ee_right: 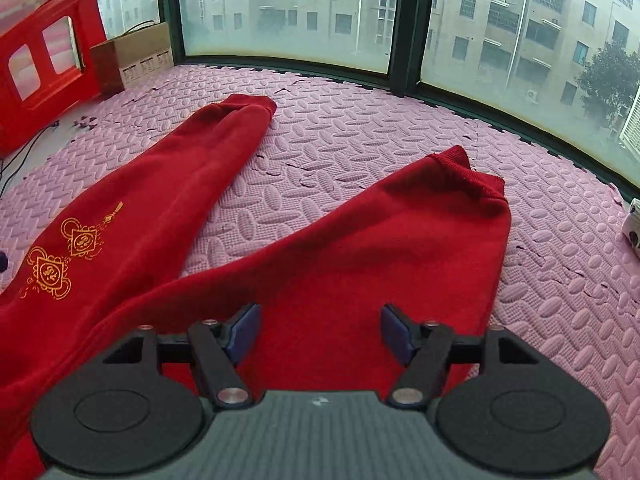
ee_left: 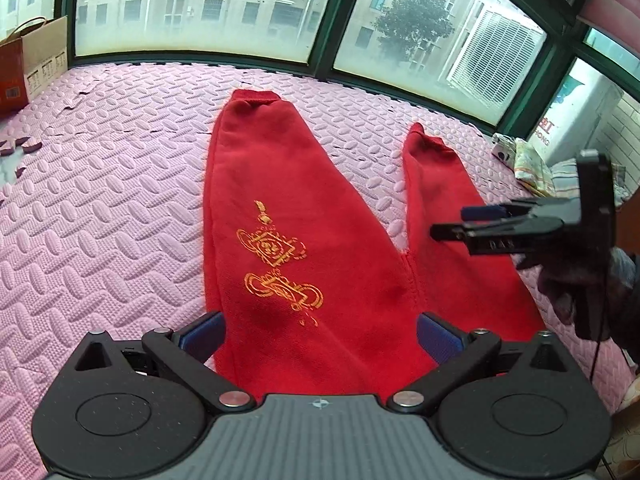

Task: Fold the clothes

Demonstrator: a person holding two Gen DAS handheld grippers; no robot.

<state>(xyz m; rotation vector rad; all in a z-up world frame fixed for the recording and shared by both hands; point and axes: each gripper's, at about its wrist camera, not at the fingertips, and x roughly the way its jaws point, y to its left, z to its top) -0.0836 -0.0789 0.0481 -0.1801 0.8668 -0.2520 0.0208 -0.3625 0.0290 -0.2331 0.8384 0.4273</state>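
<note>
We note red trousers (ee_left: pixel 280 208), a uniform bright red, with a gold-orange ornamental knot motif (ee_left: pixel 276 264) printed on one leg. Beneath them, a pale pink foam mat (ee_left: pixel 112 208) embossed with a woven pattern of raised ovals. Our gripper fingers carry blue pads (ee_right: pixel 244 332) on black arms, over a grey ribbed body. Window frames (ee_left: pixel 332 40) are dark green. We see a red plastic stool (ee_right: pixel 48 52) and a brown cardboard box (ee_right: pixel 136 56).
</note>
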